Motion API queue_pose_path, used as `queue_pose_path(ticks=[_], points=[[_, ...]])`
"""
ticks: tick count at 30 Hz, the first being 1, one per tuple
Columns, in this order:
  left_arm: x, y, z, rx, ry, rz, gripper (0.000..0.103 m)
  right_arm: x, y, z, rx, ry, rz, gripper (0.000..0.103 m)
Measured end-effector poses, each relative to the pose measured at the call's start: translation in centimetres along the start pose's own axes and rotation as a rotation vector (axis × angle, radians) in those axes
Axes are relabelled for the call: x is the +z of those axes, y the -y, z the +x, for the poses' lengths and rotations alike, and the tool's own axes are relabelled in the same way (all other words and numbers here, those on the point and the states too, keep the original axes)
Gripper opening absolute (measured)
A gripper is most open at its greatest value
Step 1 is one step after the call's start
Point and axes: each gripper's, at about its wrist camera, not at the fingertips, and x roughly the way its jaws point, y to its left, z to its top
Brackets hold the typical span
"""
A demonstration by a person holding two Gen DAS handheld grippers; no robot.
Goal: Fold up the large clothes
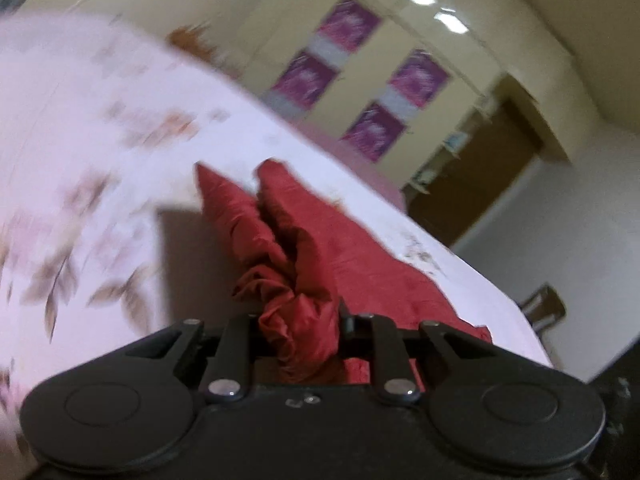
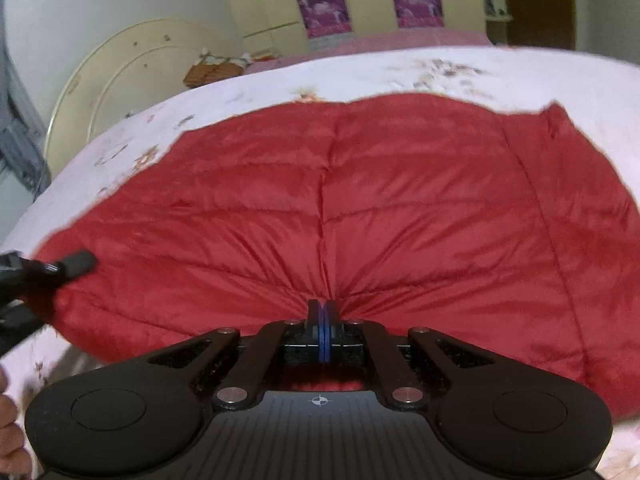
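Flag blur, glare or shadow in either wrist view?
Left wrist view: heavy motion blur on the pale floral bedsheet, hard shadow beside the bunched red quilted garment, ceiling-light glare on the cream wardrobe. Right wrist view: sharper; bed edge bowed by fisheye, slight smear at the garment's edges.

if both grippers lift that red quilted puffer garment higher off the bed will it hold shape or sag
The red quilted puffer garment will probably sag: fabric bunches into soft folds at the left gripper and radiates creases from the right gripper. Its puffy padding suggests it is light for its bulk. The shiny shell may be slippery, so pinched edges could creep out.
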Motion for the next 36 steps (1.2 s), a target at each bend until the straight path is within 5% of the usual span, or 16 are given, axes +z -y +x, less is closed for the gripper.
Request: queue_pose_path(ticks=[8,12,20,27,31,34,36], points=[[1.3,4.2,-1.0,-0.01,0.006,0.113,0.019,-0.1,2.1,-5.2,0.057,0.027,0.083,0.002],[1.2,7.3,-1.5,-0.056,0.016,0.179,0.019,-1.7,3.4,-3.3,0.102,-0.062,0.117,0.002],[-1.4,16.0,-0.2,-0.164,-0.007,0.379,0.019,-2.0,6.1,-2.4,0.204,-0.082,0.149,0.001],[-4.8,21.0,3.9,-0.211,-0.089,0.443,0.019,-0.1,15.0,-10.5,0.155,0.138,0.321,0.002],[-7.8,23.1,7.9,-0.229,-0.213,0.479,0.019,0.2,20.6,-13.6,0.097,0.193,0.41,0.002],[-10.6,23.9,11.0,-0.254,-0.345,0.501,0.03,0.1,23.0,-14.8,0.072,0.203,0.44,0.002],[-11.5,23.9,11.8,-0.298,-0.432,0.46,0.063,0.5,23.7,-15.0,0.073,0.205,0.467,0.002]])
